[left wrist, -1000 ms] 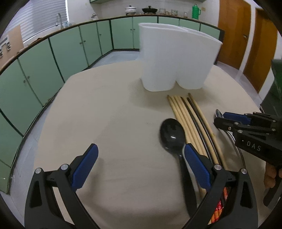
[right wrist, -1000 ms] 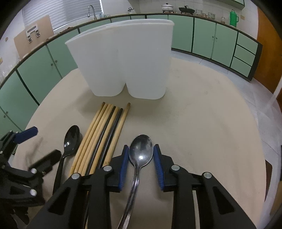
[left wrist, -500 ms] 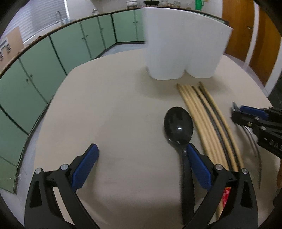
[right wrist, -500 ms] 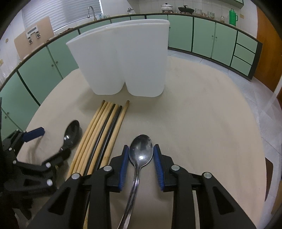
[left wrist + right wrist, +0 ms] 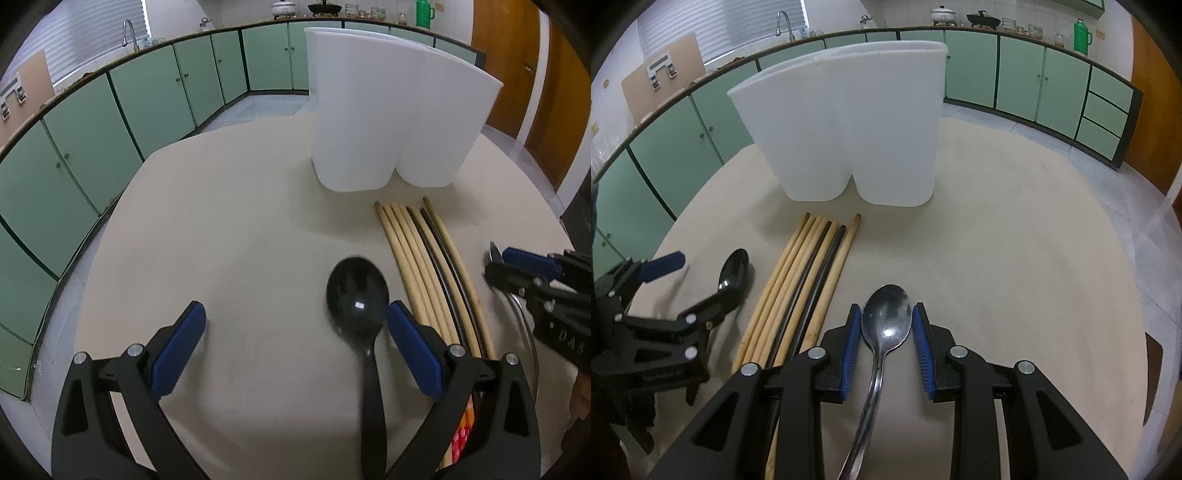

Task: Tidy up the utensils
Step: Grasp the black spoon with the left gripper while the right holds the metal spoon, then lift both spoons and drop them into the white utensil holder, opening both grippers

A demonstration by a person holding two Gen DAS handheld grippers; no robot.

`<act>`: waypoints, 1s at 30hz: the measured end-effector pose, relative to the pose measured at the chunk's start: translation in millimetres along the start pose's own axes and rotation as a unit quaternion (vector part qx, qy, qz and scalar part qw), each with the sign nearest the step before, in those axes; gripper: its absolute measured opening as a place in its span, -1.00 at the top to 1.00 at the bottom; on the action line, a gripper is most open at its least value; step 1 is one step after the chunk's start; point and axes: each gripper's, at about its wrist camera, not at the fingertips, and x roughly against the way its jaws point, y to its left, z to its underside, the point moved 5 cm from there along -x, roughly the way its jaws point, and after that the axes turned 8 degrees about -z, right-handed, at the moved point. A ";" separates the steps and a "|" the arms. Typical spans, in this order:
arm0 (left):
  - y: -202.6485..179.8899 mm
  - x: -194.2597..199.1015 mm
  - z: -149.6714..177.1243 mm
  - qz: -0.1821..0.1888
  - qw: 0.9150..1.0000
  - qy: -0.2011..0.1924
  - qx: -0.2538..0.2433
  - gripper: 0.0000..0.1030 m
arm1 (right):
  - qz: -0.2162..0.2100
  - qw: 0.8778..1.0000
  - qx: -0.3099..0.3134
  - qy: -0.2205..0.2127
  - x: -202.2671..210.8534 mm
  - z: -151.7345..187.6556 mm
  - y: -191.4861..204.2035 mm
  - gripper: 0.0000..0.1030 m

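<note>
left wrist: close, angled down at table [image 5: 229, 206] | right wrist: same, from right | shared: chopsticks [image 5: 417, 258], white holder [image 5: 849, 136]

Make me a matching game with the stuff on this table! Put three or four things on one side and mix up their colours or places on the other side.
Things:
1. black spoon
2. metal spoon
3. chopsticks
4. white holder

Clues:
A. stands upright at the far side of the table
B. lies between the blue pads of the right gripper
C. lie in a row between the two spoons
D. lies beside one pad of the wide-open left gripper

Pairs: 1-D, 2-B, 3-C, 4-A
</note>
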 end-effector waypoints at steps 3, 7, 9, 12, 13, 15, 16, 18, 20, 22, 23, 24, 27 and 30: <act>-1.0 -3.3 -2.8 0.000 1.000 0.004 0.000 -0.86 | -0.002 1.000 -0.001 0.002 -2.7 -1.1 0.4 0.44; 2.2 -5.0 -8.7 0.005 1.000 0.008 0.000 -0.85 | -0.012 1.000 -0.010 0.007 -5.0 -5.1 -3.2 0.44; 2.8 -2.1 -12.1 0.012 1.000 0.008 0.003 -0.85 | -0.012 1.000 -0.007 0.009 -5.4 -5.7 -3.8 0.42; 0.8 7.8 -10.7 0.016 1.000 -0.001 0.007 -0.85 | -0.016 1.000 -0.011 0.009 -5.3 -5.3 -6.0 0.42; -0.2 9.1 -10.6 0.018 1.000 -0.001 0.008 -0.85 | -0.016 1.000 -0.011 0.009 -5.1 -5.6 -6.7 0.42; -1.9 8.4 -10.9 0.016 1.000 0.003 0.009 -0.85 | -0.015 1.000 -0.011 0.009 -5.3 -5.8 -7.5 0.42; -2.4 6.4 -12.6 0.014 1.000 0.006 0.007 -0.85 | -0.015 1.000 -0.011 0.009 -5.3 -5.7 -7.9 0.42; -2.3 1.3 -15.7 0.011 1.000 0.013 0.008 -0.85 | -0.014 1.000 -0.009 0.010 -4.9 -5.6 -7.9 0.42; -2.3 -3.4 -16.1 0.014 1.000 0.019 0.012 -0.85 | -0.015 1.000 -0.008 0.010 -4.8 -5.1 -8.9 0.41; -0.8 -7.8 -17.5 0.019 0.999 0.021 0.014 -0.82 | -0.014 1.000 -0.003 0.012 -4.9 -5.3 -8.4 0.42; -0.1 -9.0 -17.9 0.022 0.999 0.021 0.014 -0.64 | -0.014 1.000 -0.002 0.013 -5.6 -6.5 -6.7 0.44; 0.0 -9.5 -17.5 0.019 1.000 0.020 0.011 -0.48 | -0.013 1.000 0.000 0.014 -5.8 -6.9 -6.6 0.44; 0.4 -6.3 -18.0 0.023 1.000 0.010 0.007 -0.17 | -0.014 1.000 0.004 0.014 -5.9 -6.8 -5.5 0.45; 1.1 -3.8 -19.6 0.038 0.999 0.004 0.003 0.26 | -0.012 1.000 0.001 0.008 -4.2 -6.3 -5.6 0.45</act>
